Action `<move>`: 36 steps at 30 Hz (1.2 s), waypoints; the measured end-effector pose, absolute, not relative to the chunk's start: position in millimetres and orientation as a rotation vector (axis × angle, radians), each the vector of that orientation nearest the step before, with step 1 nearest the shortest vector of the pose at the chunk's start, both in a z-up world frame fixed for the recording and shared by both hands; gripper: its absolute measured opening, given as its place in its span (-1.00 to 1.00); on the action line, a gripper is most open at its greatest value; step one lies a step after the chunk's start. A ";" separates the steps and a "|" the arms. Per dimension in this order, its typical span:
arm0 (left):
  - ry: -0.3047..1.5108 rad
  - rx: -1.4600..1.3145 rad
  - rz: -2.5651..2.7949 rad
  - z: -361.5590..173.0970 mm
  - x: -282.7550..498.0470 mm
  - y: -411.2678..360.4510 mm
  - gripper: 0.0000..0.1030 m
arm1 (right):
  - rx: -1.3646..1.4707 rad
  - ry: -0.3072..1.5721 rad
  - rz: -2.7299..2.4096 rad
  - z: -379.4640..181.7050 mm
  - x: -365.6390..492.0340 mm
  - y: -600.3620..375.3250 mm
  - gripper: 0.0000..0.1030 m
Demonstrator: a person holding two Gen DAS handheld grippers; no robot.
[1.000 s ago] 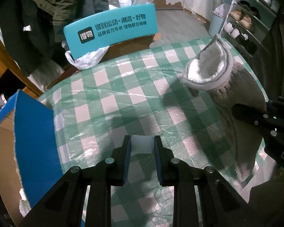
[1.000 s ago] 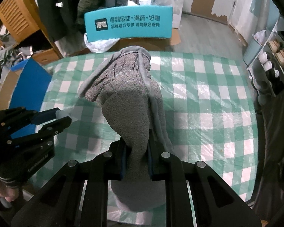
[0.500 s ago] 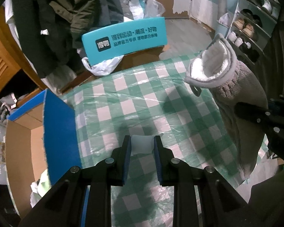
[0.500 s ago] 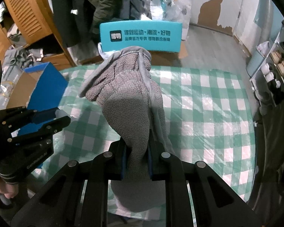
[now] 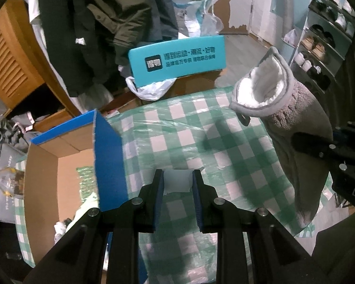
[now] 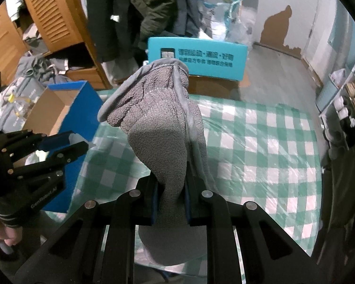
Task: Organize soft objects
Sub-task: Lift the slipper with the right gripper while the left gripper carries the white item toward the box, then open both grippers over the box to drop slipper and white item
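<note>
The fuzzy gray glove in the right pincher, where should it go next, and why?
Probably leftward, toward the open blue cardboard box. The right gripper is pinching the gray fleece glove clear above the checked tablecloth, and the box stands open at the table's left edge. The left gripper already holds a small white soft item beside it.

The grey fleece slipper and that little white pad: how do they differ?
The slipper is big, grey and fuzzy with a white lining; the pad is small, plain and white. The slipper hangs well beyond the right gripper; the pad barely pokes out of the left gripper. Both are clamped between jaws above the checked tablecloth.
</note>
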State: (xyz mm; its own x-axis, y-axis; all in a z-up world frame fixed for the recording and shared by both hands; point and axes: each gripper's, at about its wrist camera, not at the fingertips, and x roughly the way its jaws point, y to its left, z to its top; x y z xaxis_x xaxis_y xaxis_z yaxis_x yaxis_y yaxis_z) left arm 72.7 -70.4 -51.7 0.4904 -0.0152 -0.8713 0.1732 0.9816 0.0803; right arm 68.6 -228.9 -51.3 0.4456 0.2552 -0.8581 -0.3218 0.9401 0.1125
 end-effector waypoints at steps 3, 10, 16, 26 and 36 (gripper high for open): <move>1.044 0.167 -0.101 -47.8 70.1 -62.4 -0.55 | -0.079 1.041 0.372 -46.4 68.5 -218.9 -0.72; 1.024 0.151 -0.082 -38.4 64.1 -45.2 -0.54 | -0.104 1.016 0.416 -33.2 67.6 -192.8 -0.72; 1.012 0.131 -0.056 -31.8 57.9 -24.0 -0.54 | -0.122 1.000 0.457 -24.6 67.9 -168.3 -0.72; 1.000 0.096 0.004 -26.8 49.3 18.4 -0.54 | -0.158 0.984 0.520 -15.7 67.9 -125.0 -0.72; 0.994 0.060 0.077 -26.1 38.0 66.7 -0.54 | -0.196 0.972 0.580 -7.7 69.3 -75.8 -0.72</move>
State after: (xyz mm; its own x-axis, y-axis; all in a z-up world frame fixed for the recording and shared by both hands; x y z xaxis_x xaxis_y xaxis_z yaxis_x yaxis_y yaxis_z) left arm 38.0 66.7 -26.1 0.5432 0.0926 -0.8345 -0.0374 0.9956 0.0861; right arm 69.3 -75.8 -7.7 0.4267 0.3753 -0.8228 -0.5459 0.8323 0.0965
